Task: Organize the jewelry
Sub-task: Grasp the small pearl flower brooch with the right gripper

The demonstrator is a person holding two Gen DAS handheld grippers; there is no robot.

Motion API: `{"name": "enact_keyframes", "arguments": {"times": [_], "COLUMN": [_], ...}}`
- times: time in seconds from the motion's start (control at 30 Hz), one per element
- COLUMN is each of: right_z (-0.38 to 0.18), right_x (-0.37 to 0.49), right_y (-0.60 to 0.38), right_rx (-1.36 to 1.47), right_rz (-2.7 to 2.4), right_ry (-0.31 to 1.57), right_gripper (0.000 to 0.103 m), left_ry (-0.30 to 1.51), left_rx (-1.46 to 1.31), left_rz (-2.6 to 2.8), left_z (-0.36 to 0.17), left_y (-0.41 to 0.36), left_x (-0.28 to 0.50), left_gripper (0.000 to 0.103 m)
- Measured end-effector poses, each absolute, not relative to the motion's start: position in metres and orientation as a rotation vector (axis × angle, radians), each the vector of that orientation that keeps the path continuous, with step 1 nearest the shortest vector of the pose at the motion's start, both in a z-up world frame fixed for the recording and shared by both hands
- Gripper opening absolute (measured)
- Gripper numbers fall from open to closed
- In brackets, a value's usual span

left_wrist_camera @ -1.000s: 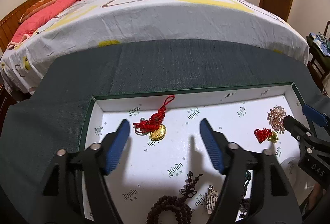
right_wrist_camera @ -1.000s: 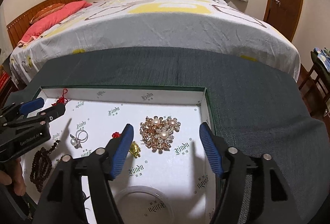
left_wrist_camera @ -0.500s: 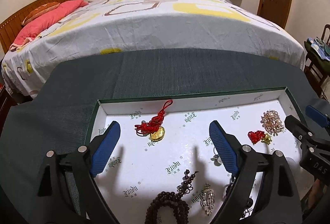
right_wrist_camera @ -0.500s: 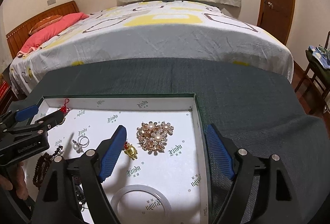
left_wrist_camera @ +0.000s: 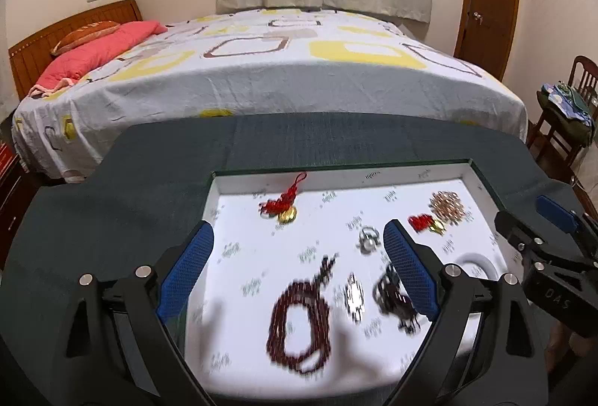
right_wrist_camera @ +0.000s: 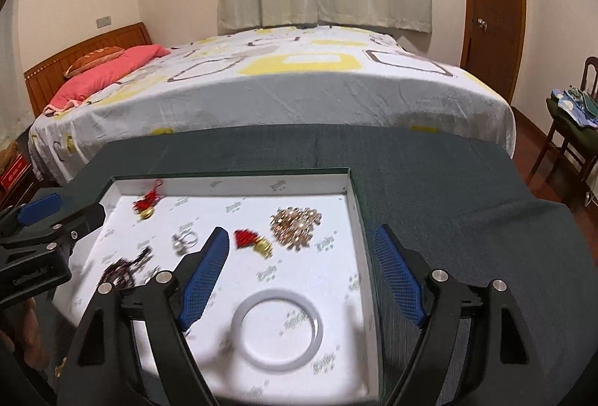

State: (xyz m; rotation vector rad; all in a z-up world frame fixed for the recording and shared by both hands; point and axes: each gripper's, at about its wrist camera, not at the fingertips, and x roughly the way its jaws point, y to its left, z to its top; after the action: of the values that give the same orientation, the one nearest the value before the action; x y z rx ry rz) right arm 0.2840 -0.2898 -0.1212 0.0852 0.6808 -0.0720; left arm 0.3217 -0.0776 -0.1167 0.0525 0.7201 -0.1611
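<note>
1. Tray (left_wrist_camera: 392, 178): a white-lined, green-edged box lid was set on a dark green cloth (left_wrist_camera: 130, 189) at the foot of a bed (left_wrist_camera: 284, 77). All the jewelry was laid inside it.
2. Left gripper (left_wrist_camera: 295, 256): it was held above the tray's near left part. Its jaws were wide apart and opening; nothing was clamped between them.
3. Right gripper (right_wrist_camera: 299, 258): it was held over the tray's right edge, one finger above the lining, the other beyond the rim. Its jaws were apart and nothing was gripped.
4. Red knot charm with gold piece (left_wrist_camera: 282, 208): it was laid near the far left corner, ahead of the left gripper and apart from it.
5. Dark bead bracelet (left_wrist_camera: 299, 327): it was laid near the near edge, seen between the left gripper's fingers, blurred.
6. Silver pendant (left_wrist_camera: 354, 296): it was laid just right of the bracelet; detail was too blurred to tell.
7. Pearl ring (right_wrist_camera: 184, 241): it was laid mid-tray, just left of the right gripper's left finger.
8. Small red tassel with gold charm (right_wrist_camera: 252, 241): it was seen just right of that finger's tip.
9. Gold pearl brooch (right_wrist_camera: 296, 225): it was laid near the far right corner, ahead of the right gripper, between its fingers in view.
10. White bangle (right_wrist_camera: 277, 329): it was laid flat near the near right corner, below the right gripper's open jaws.
</note>
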Motion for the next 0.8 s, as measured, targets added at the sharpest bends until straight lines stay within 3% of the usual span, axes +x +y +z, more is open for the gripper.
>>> {"name": "enact_keyframes", "arguments": {"times": [0.43, 0.8], "right_z": [-0.11, -0.128], "right_x": [0.204, 0.155], "right_y": [-0.261, -0.231], "right_rx": [0.09, 0.09], "right_rz": [-0.009, 0.071], "right_ry": [0.654, 0.684], "right_gripper": [0.077, 0.077], "left_ry": [0.673, 0.695], "left_rx": [-0.002, -0.003], "left_rz": [-0.095, 0.02], "left_z": [-0.097, -0.113], "left_y": [-0.039, -0.002], "left_x": [0.234, 0.164], "left_gripper": [0.09, 0.09]}}
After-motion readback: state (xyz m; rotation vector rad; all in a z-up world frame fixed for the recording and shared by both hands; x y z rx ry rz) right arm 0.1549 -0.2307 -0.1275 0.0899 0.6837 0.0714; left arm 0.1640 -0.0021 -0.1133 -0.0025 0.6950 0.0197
